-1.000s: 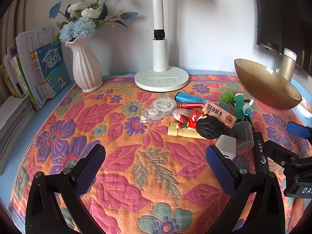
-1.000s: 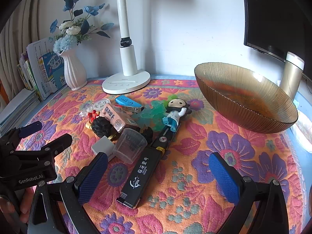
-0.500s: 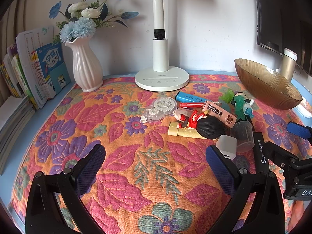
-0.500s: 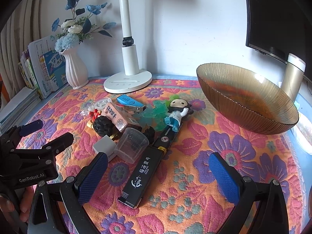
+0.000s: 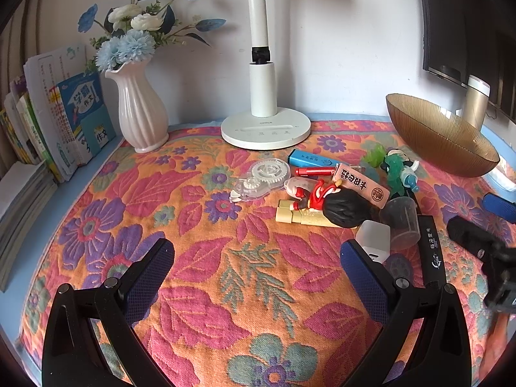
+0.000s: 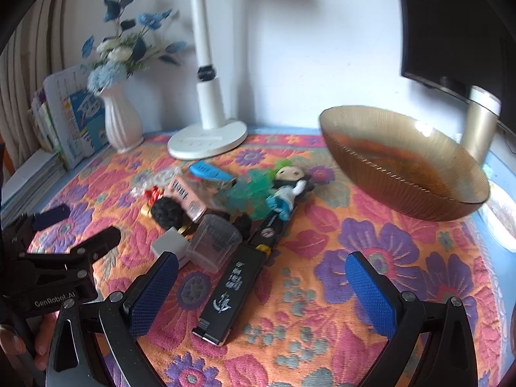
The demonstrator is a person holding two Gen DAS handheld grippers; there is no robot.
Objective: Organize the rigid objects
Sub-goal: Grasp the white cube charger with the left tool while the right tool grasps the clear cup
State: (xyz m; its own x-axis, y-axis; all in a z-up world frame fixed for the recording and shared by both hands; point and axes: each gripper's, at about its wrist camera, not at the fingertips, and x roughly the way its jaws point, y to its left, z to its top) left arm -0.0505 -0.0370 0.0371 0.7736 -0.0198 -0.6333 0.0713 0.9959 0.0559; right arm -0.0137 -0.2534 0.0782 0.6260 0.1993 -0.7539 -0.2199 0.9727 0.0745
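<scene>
While both sets of jaws stand wide and empty above the floral desk (image 5: 206, 283), nothing held. Nearest the right gripper (image 6: 262, 285): long black case (image 6: 237, 290), stiff, probably light, lying beside the clear cup (image 6: 214, 242), short of the amber bowl (image 6: 403, 167). Best pinched across its narrow flat sides, mid-length; left gripper (image 5: 254, 267) idle.

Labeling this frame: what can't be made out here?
- White cube, left wrist view: lower part hidden by the left tool finger.
- Pile items behind the clear cup, right wrist view: motion blur.
- Lamp head, left wrist view: cut off by the top edge.
</scene>
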